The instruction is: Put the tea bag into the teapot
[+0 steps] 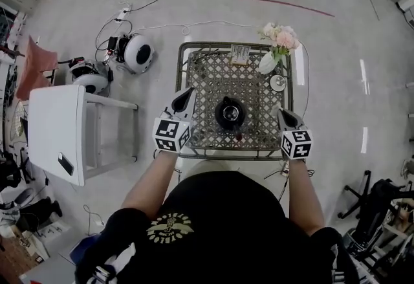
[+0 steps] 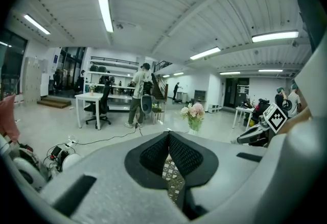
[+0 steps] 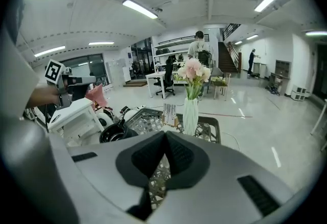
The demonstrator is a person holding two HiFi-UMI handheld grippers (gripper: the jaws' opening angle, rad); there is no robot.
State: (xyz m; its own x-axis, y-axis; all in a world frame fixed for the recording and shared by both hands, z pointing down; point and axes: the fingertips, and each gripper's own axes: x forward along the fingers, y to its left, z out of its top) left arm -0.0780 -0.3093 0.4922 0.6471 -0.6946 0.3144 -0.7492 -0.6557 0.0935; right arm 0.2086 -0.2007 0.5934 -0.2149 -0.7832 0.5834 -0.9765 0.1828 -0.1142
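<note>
Glossy grey floor (image 1: 336,82) of a big open workroom, cables and gear lying about.

Head view: square metal lattice-top table (image 1: 207,82) sits in front of the person. Black teapot (image 1: 229,113) stands upright near the table's middle, slightly toward the near edge. White vase of pink flowers (image 1: 268,63) is at the far right corner, with a small white round piece (image 1: 278,83) just beside it and a small card stand (image 1: 240,53) at the far edge. Dark red speck (image 1: 238,137) lies on the near edge in front of the teapot, too small to identify. White side table (image 1: 58,127) stands well to the left. Left gripper (image 1: 188,93) is over the table's left edge and right gripper (image 1: 282,112) over its right edge. The teapot is between them, touched by neither.

Left gripper view: jaws pressed together at the tips with nothing in them. Lattice shows through the slit lower down. Vase beyond, then a white desk (image 2: 92,96) and people (image 2: 138,93) far back.

Right gripper view: jaws closed tip to tip and empty, lattice below. Teapot is off to the left, vase straight ahead.

Tea bag: cannot be made out in any view.
</note>
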